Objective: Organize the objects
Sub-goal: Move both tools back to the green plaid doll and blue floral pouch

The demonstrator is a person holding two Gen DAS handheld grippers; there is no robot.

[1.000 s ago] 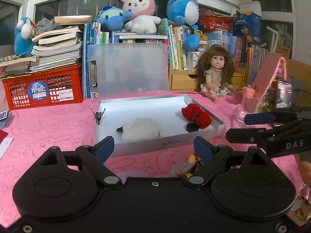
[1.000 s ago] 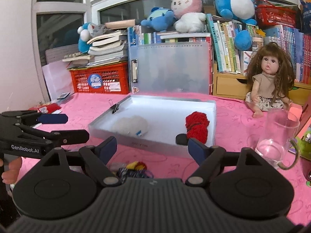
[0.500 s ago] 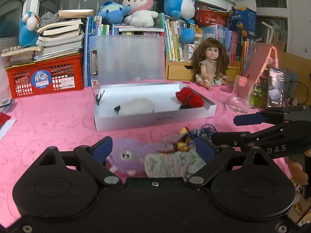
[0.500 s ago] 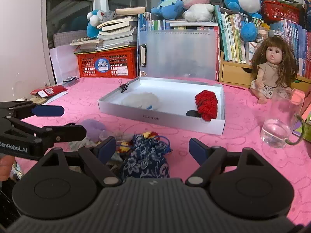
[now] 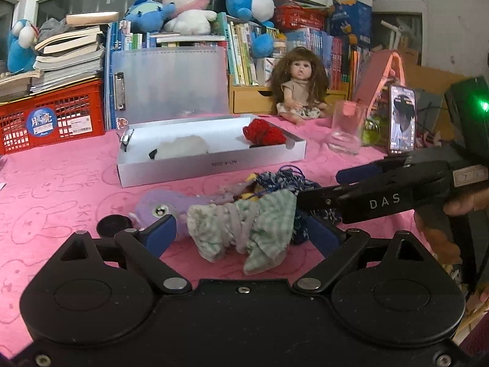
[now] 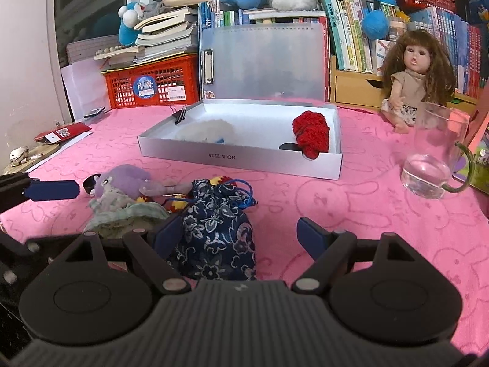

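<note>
Both grippers have dropped lower and nearer the pile since the earlier frames: a second ago the white box filled both views, now the loose items on the pink cloth sit right at the fingertips. So this reads as the approach to a pick, nothing lifted yet.

Left gripper [image 5: 241, 234]: jaws wide apart, holding nothing. The purple plush toy [image 5: 163, 209] with its green checked cloth [image 5: 259, 226] lies between and just ahead of the fingers; the left pad is just beside the plush head, not pressing. A small black cap [image 5: 112, 224] sits just left of it on the cloth.

Right gripper [image 6: 235, 234]: jaws also wide, empty. The dark blue floral pouch [image 6: 218, 229] lies between the fingers, closer to the left pad, apart from the right one. In the left view the right gripper's finger hangs over the pouch.

White box [image 6: 269, 160] stands beyond the pile, open, already holding a white fluffy item [image 6: 211, 130] and a red knitted item [image 6: 311, 133]. Likely destination for plush and pouch.

Glass mug [image 6: 434, 156] stands well off to the right, doll [image 6: 412, 79] behind it. Neither in the way.

Next, probably: close on the plush or the pouch.
</note>
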